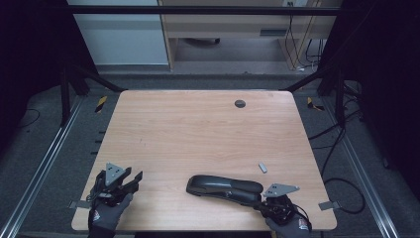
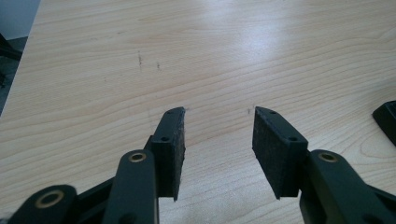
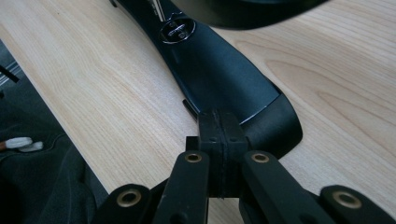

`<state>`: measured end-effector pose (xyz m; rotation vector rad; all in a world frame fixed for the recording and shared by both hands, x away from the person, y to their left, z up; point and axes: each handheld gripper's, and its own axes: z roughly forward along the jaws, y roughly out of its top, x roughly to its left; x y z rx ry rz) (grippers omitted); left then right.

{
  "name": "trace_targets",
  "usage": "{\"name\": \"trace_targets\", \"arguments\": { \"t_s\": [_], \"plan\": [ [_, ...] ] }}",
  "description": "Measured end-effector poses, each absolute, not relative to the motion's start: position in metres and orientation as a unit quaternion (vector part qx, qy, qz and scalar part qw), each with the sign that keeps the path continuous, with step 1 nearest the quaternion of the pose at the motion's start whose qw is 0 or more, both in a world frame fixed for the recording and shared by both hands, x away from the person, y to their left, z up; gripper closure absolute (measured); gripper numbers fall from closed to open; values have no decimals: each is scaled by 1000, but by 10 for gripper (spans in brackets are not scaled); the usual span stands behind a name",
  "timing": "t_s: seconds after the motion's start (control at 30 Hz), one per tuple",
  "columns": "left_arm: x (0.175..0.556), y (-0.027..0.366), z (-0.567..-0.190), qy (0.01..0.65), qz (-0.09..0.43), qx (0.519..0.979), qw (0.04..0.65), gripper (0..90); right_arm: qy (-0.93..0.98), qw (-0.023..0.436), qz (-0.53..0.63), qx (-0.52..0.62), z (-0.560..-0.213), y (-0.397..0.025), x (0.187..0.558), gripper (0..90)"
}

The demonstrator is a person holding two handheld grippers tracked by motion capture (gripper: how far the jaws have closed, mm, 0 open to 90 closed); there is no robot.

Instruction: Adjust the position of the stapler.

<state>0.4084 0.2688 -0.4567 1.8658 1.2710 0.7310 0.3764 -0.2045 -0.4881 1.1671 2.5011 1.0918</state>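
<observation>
Left gripper (image 1: 130,181): at 7 o'clock on the table (image 1: 198,129), held in a gloved hand (image 1: 106,213), jaws spread wide, nothing between them. Pointed toward 2 o'clock. In the left gripper view (image 2: 218,144): bare wood under the gap, pads (image 2: 275,149) apart and clear of everything, a black corner of the stapler (image 2: 386,119) at the 3 o'clock edge.

Stapler (image 1: 225,187): black, long, lying flat near the front edge of the table, at about 5 o'clock, nose toward 9 o'clock, rear end toward 3 o'clock. Well apart from the left gripper.

Small grey piece (image 1: 262,167): loose on the wood, near the stapler, at 1 o'clock from its rear end, not touching it.

Dark round spot (image 1: 239,103): in the table top at 12 o'clock, far side, well apart from everything else.

Right gripper (image 1: 260,201): at 5 o'clock on the table, touching the rear end of the stapler. In the right gripper view (image 3: 223,128): jaws pressed together, pads face to face with no visible gap, tips against the rounded back edge of the stapler (image 3: 219,70). Whether a thin lip of the stapler sits between the pads: cannot be told. Stapler body running away from the tips toward 11 o'clock.
</observation>
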Motion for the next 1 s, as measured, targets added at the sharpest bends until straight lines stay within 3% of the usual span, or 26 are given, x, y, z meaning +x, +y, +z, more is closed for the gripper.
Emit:
{"name": "trace_targets", "arguments": {
  "t_s": [1.0],
  "plan": [
    [409,266,-458,491,282,735,373,533,820,124,356,430,-490,-210,393,900]
  ]
}}
